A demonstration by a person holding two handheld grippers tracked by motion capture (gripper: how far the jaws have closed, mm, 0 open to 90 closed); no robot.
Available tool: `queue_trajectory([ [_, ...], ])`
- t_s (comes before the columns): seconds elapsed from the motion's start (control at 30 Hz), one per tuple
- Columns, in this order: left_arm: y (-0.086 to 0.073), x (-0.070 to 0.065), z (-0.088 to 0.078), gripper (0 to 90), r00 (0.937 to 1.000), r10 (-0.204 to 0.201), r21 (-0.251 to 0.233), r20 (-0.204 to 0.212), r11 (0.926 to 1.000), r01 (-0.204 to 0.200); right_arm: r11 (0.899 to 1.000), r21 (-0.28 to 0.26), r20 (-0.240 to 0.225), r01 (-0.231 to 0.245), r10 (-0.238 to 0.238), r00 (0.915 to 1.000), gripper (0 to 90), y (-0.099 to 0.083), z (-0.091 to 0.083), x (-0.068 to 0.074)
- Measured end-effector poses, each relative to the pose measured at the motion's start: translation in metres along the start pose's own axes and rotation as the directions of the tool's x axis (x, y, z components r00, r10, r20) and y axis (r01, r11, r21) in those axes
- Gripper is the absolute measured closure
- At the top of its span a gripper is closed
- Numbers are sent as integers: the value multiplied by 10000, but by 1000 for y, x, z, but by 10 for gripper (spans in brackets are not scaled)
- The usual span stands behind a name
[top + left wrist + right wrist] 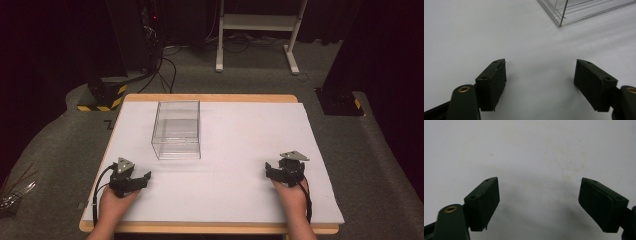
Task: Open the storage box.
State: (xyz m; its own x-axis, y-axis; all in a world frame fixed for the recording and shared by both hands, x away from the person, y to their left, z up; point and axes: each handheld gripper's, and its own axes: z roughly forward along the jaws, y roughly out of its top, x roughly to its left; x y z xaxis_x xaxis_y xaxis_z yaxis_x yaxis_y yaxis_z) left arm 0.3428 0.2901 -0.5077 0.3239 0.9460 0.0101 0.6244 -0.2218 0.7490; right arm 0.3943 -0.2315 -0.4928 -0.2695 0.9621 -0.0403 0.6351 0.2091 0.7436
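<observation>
Resting near the table's front edge with both sets of jaws spread and empty, the left gripper should approach the clear box just ahead squarely, while the right gripper waits well apart.

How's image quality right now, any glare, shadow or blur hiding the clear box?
High view: white table cover evenly lit, room behind dark; the clear box reads mainly by its edges. Left gripper view: box corner sharp, left gripper soft. Right gripper view: soft shadow under the right gripper, faint smudges on the sheet.
</observation>
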Motion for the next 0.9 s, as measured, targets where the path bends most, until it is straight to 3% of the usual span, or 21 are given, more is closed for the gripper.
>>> queue_trajectory([
  [0.07,1,-1,-1,308,9998,190,30,5,9998,-190,9998,-189,-406,-32,24,9992,205,-2,-9,4],
  [0.33,8,-3,-4,327,9989,85,-241,458,9997,-74,9997,-194,-1030,160,-179,9945,257,-11,-18,11],
  [0.53,15,-8,-7,356,9961,-77,-631,880,9979,133,9997,-25,-1206,253,-254,9924,288,-16,-19,12],
  [0.7,21,-16,-10,396,9929,273,-1056,1158,9943,-150,9987,135,-1217,497,-477,9914,318,-19,-18,16],
  [0.73,24,-19,-11,411,9897,362,-1171,1388,9929,-199,9981,168,-1242,591,-565,9906,323,-20,-17,18],
  [0.9,29,-26,-12,446,9863,472,-1436,1580,9893,-243,9972,233,-1270,705,-670,9896,334,-21,-14,19],
])
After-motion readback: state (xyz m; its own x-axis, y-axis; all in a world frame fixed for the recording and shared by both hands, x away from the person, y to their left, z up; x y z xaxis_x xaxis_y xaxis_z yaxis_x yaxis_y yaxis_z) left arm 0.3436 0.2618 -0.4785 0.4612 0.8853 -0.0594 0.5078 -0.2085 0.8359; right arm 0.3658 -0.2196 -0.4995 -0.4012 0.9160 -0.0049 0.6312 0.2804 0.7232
